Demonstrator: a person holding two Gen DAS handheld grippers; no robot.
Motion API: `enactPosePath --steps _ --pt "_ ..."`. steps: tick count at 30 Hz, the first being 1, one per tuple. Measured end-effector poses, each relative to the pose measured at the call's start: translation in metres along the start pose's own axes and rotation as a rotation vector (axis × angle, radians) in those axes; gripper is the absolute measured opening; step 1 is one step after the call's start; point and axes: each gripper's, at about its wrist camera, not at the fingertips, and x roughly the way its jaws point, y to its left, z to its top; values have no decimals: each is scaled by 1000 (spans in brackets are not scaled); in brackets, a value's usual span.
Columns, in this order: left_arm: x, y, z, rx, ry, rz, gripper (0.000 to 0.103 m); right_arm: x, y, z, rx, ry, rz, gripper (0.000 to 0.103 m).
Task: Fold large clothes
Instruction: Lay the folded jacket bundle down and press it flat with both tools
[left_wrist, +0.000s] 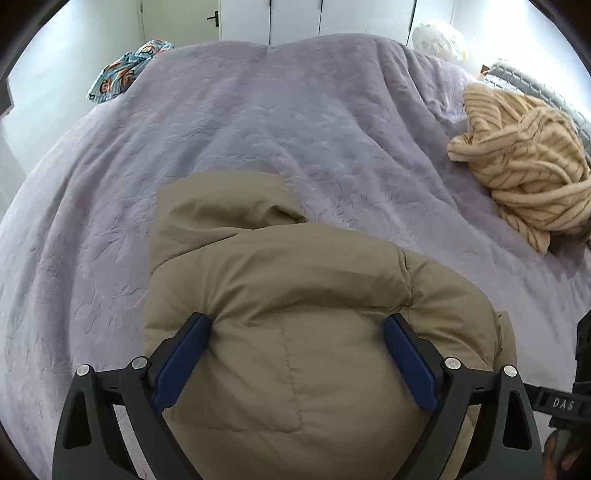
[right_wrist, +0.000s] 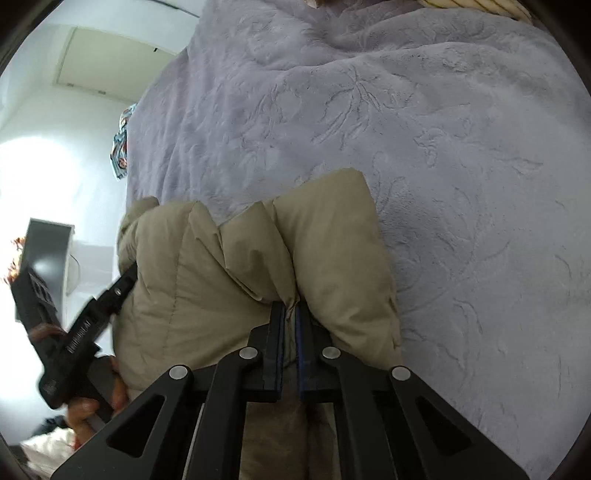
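A khaki padded jacket (left_wrist: 280, 295) lies bunched on the lilac bedspread (left_wrist: 258, 129) at the near edge of the bed. My left gripper (left_wrist: 297, 325) is open, its blue pads (left_wrist: 406, 354) spread wide on either side of a puffy part of the jacket. In the right wrist view the jacket (right_wrist: 229, 280) lies below centre. My right gripper (right_wrist: 290, 310) is shut on a fold of the jacket. The left gripper's body (right_wrist: 88, 325) shows at the jacket's left side in that view, held by a hand.
A cream striped garment (left_wrist: 524, 162) lies crumpled at the right of the bed. A patterned blue cloth (left_wrist: 125, 70) hangs at the far left corner. White cupboard doors (left_wrist: 332, 14) stand behind the bed. The bedspread (right_wrist: 443, 147) fills the right wrist view.
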Motion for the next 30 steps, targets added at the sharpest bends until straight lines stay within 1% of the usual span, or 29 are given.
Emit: enactPosePath --steps 1,3,6,8,11,13,15,16,17,19,20,21,22,26,30 --pt "0 0 -1 2 0 4 95 1 0 -2 -19 -6 -8 3" --pt "1 0 -3 8 -2 9 95 0 5 -3 -16 -16 -19 3" --pt "0 1 -6 21 -5 15 95 -20 19 -11 -23 -40 -82 4" --pt "1 4 -7 18 -6 14 95 -41 34 -22 -71 -69 -123 5" --pt "0 7 -7 6 -7 6 95 -76 54 -48 -150 -130 -135 5" --pt "0 6 -8 8 -7 8 95 -91 64 -69 -214 -150 -148 5" --pt "0 6 -7 10 -5 9 95 -89 69 -84 -261 -141 -195 5" --pt "0 5 -7 10 -4 10 95 -83 65 -92 -274 -122 -223 5" --pt "0 5 -8 11 -3 11 95 -71 62 -93 -259 -100 -233 5" --pt "-1 5 -8 13 1 10 95 -60 42 -97 -179 -54 -202 5" --pt "-2 5 -8 13 4 6 95 -54 32 -97 -141 -45 -194 8" --pt "-6 6 -7 12 4 3 95 -49 26 -97 -128 -43 -203 10" --pt "-11 7 -6 7 -1 -2 95 -46 24 -97 -123 -44 -207 10" --pt "-51 25 -15 -32 -34 -52 95 -45 23 -96 -144 -42 -230 10" --pt "-95 48 -57 -60 -64 -79 95 -44 14 -96 -126 -36 -226 10"
